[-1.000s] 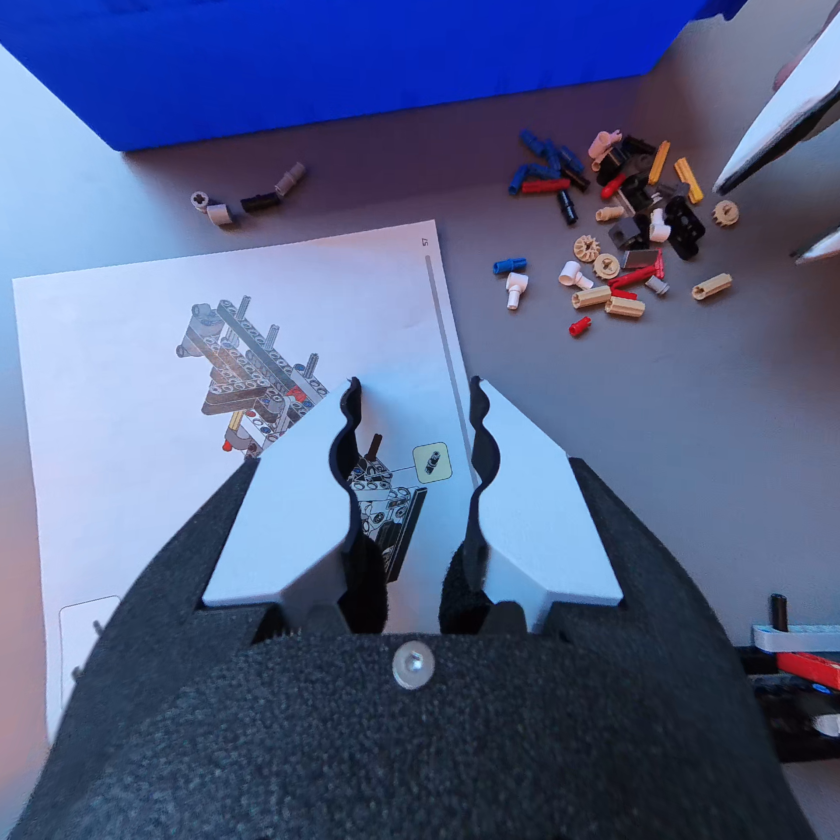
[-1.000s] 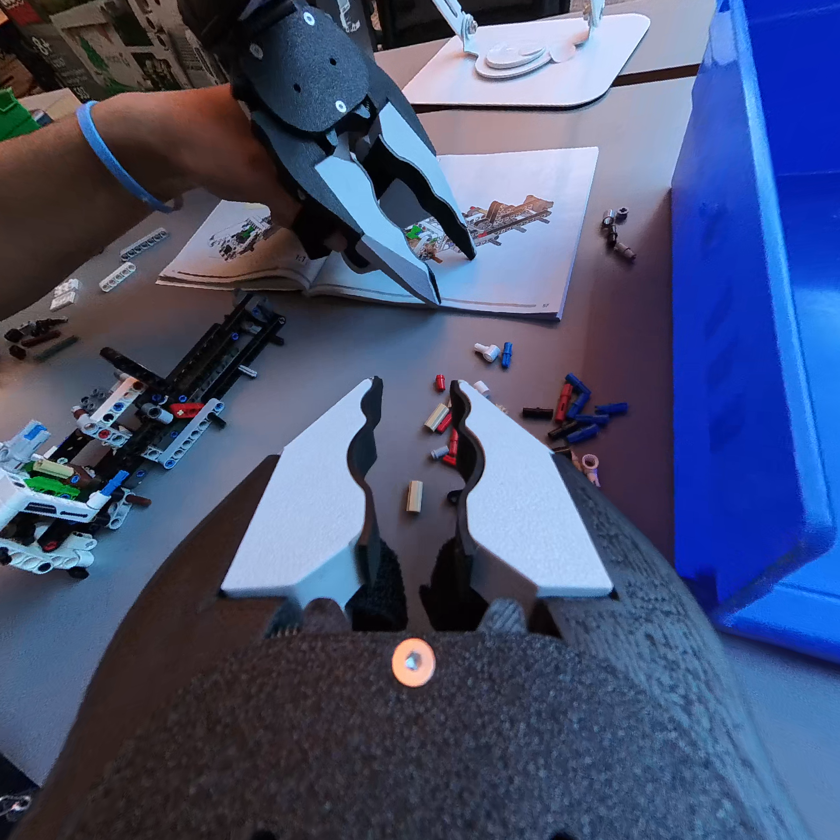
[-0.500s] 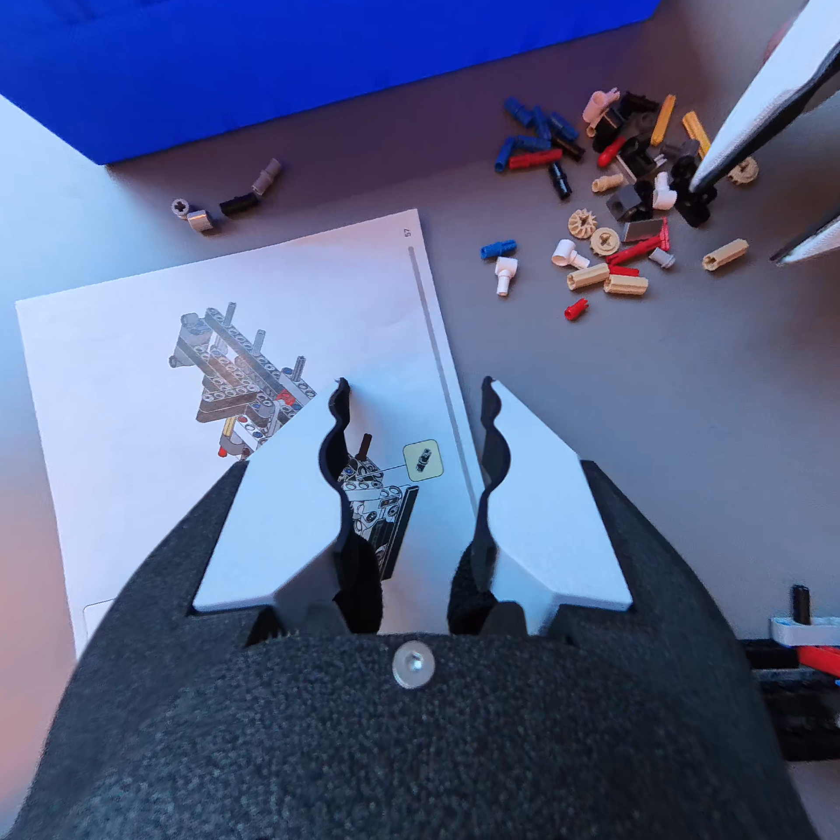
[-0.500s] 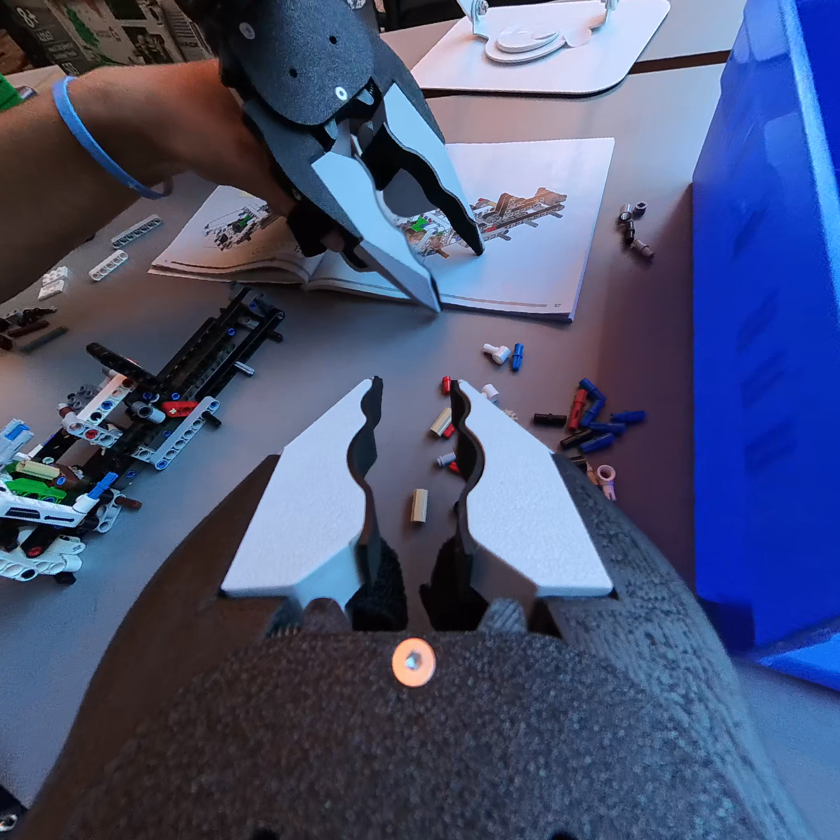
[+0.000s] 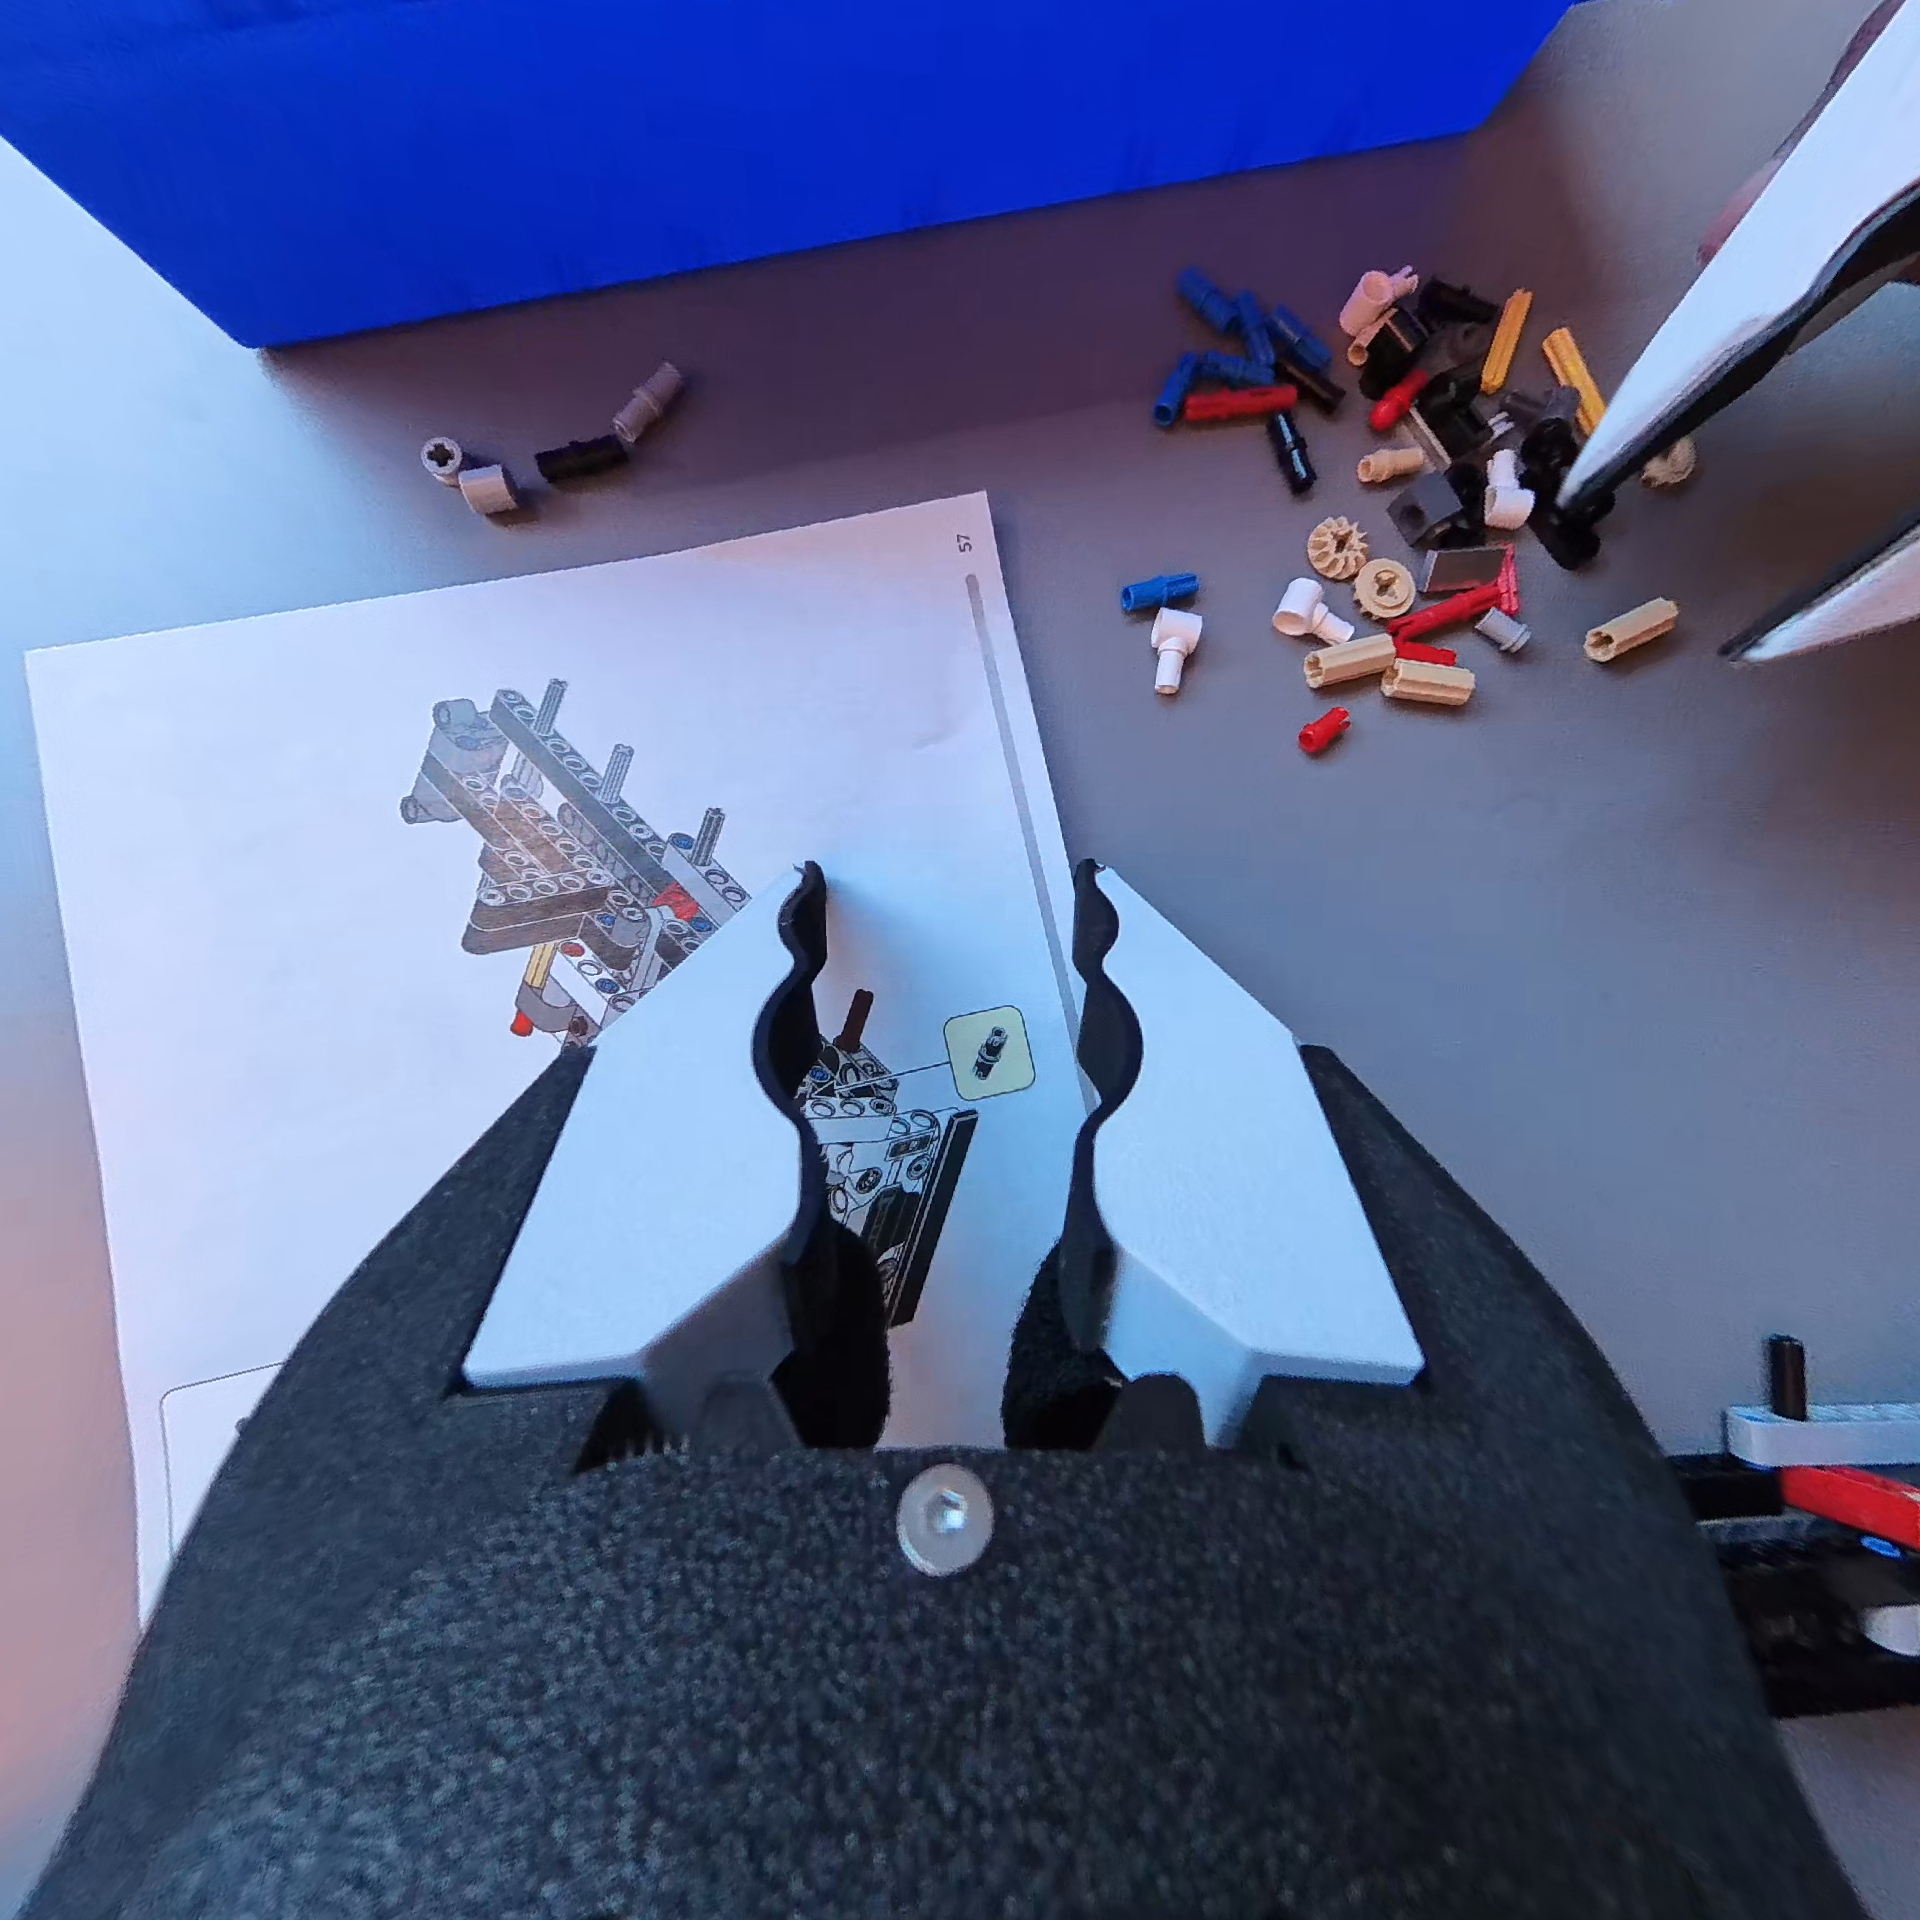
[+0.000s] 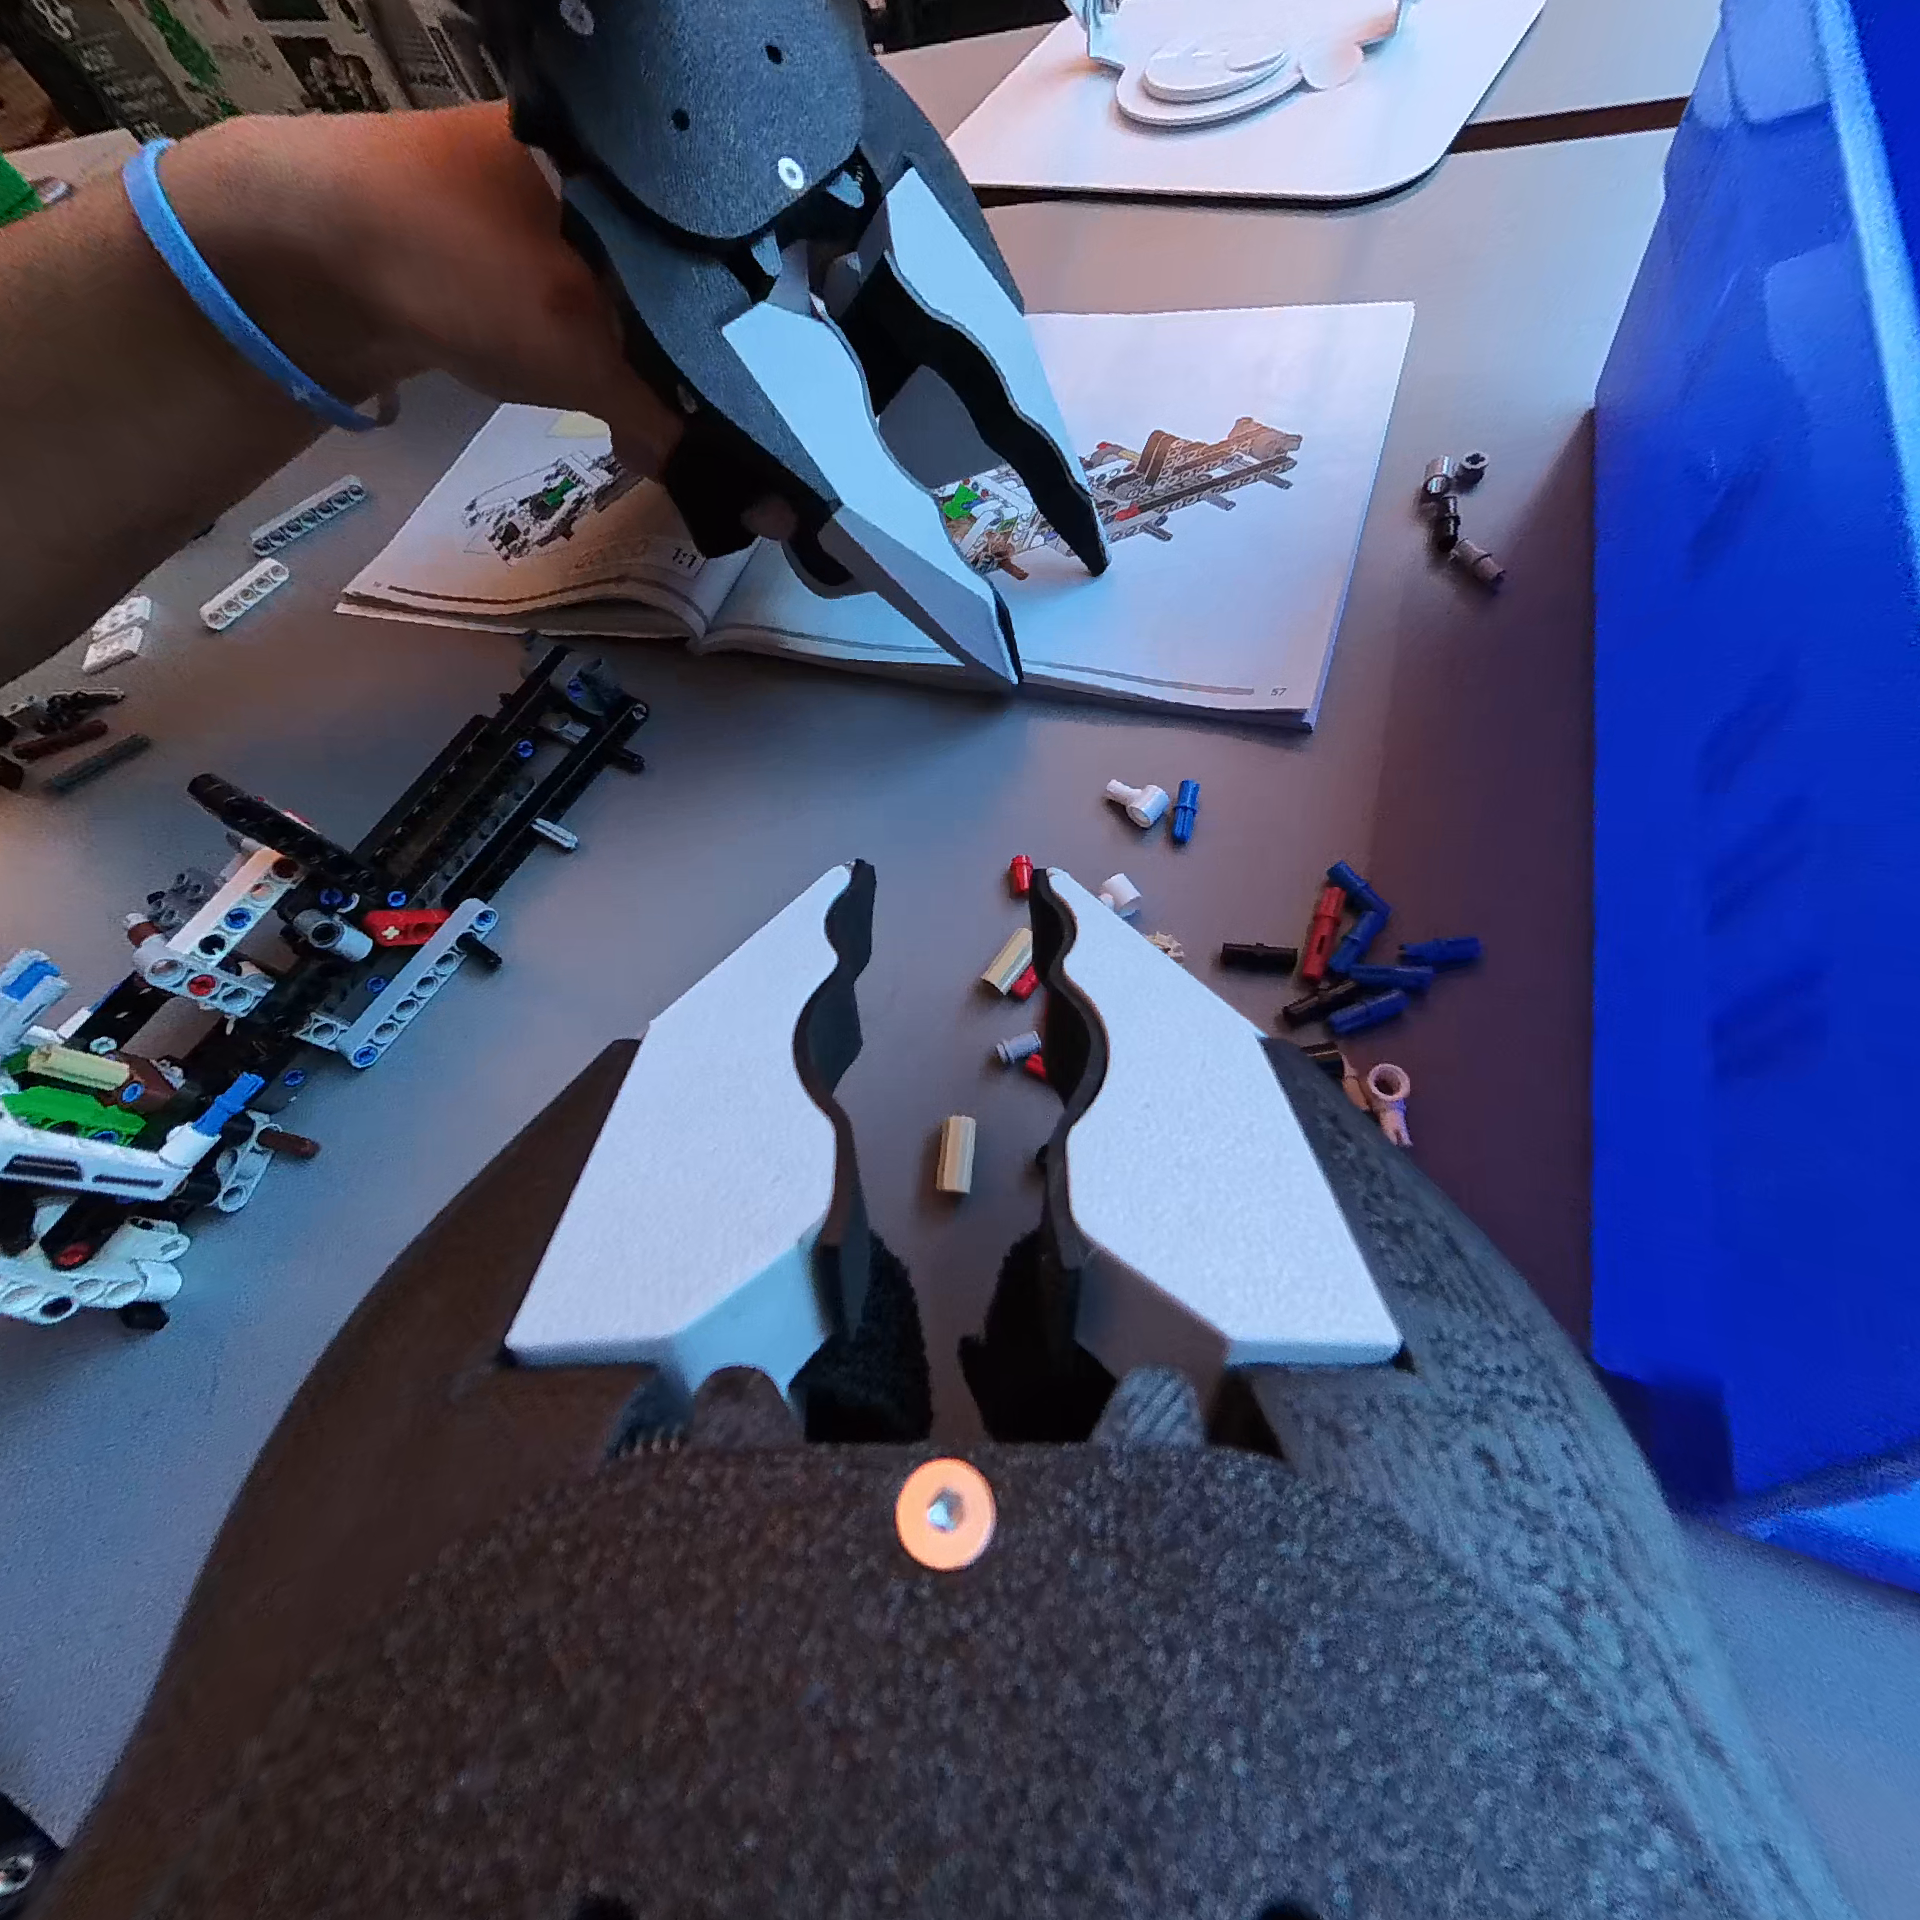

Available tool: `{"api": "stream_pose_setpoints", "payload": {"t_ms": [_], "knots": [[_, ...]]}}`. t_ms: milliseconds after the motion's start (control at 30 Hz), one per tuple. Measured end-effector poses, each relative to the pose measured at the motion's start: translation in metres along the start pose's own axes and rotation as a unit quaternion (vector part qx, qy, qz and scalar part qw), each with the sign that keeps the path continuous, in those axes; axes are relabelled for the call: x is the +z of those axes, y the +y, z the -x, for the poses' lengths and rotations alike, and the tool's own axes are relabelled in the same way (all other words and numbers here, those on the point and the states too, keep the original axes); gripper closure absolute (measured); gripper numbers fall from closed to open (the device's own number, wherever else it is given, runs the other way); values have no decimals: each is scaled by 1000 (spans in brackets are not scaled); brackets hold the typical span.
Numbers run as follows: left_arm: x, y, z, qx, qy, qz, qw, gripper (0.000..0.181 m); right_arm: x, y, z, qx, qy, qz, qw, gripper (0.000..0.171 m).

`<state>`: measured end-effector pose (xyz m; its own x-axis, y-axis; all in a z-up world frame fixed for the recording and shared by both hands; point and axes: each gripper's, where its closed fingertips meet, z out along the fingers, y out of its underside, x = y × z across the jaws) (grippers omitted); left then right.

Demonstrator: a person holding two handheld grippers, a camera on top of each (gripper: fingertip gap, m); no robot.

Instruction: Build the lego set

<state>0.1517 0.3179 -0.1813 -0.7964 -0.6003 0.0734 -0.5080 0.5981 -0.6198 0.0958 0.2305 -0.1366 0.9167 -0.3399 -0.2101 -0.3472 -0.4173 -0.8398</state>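
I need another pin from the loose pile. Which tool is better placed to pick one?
Right. The right tool hangs open directly over the loose pile, while the left tool is open over the instruction booklet, off to the pile's side.

Workshop: grey worktable (image 6: 831, 769), blue bin (image 6: 1766, 727)
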Motion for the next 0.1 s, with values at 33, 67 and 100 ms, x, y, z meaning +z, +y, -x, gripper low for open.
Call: {"api": "stream_pose_setpoints", "payload": {"t_ms": [33,67,100], "knots": [[0,0,0,-1,3,0,1000,136,2,0,0,0,1,3,1000,141],[-1,0,1,-3,7,-1,1000,137,4,0,-1,-1,6,4,1000,142],[-1,0,1,-6,12,-3,1000,139,6,0,-4,0,16,5,1000,141]]}}
